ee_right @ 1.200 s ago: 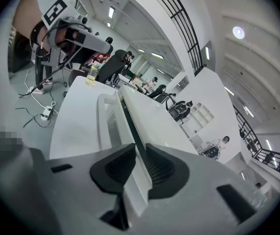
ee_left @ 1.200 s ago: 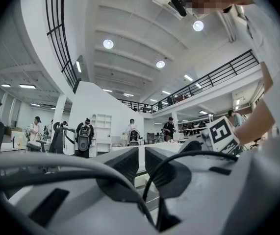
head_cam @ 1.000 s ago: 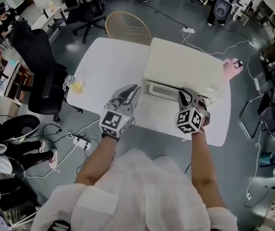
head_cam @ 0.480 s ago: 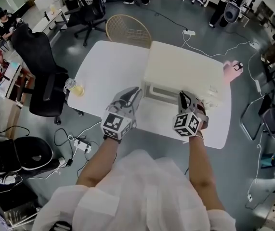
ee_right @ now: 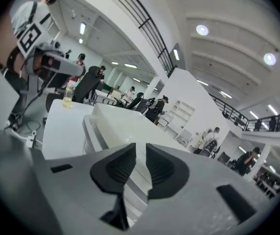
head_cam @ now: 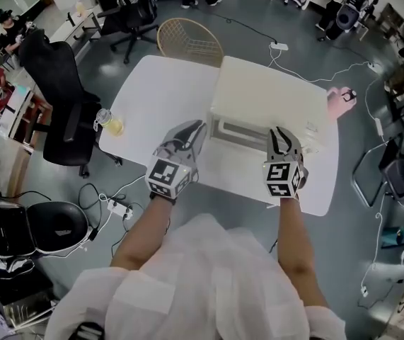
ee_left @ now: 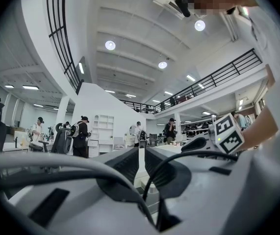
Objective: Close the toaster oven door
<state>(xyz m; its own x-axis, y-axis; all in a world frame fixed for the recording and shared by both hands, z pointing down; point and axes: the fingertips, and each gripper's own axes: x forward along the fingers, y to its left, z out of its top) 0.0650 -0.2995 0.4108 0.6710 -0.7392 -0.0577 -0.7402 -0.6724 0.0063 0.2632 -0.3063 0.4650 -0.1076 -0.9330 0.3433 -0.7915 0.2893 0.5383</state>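
Note:
The white toaster oven [head_cam: 269, 98] stands on the white table [head_cam: 159, 98], and its door [head_cam: 243, 134] looks upright against the body. My right gripper [head_cam: 281, 136] hovers over the oven's front right part; its jaws have just been opening, with only a narrow gap and nothing between them. The right gripper view looks past the right gripper [ee_right: 140, 153] along the oven [ee_right: 115, 124]. My left gripper [head_cam: 194, 129] is held level to the left of the oven's front, apart from it. The left gripper [ee_left: 140, 153] shows a slim gap and holds nothing.
A small bottle of yellow liquid [head_cam: 110, 125] stands at the table's left edge. A black office chair [head_cam: 56, 98] is left of the table and a wicker chair [head_cam: 189, 41] is behind it. A power strip [head_cam: 119, 207] and cables lie on the floor.
My right gripper has lifted a little off the oven's front and rolled, so its marker cube now faces up. The left gripper has stayed where it was.

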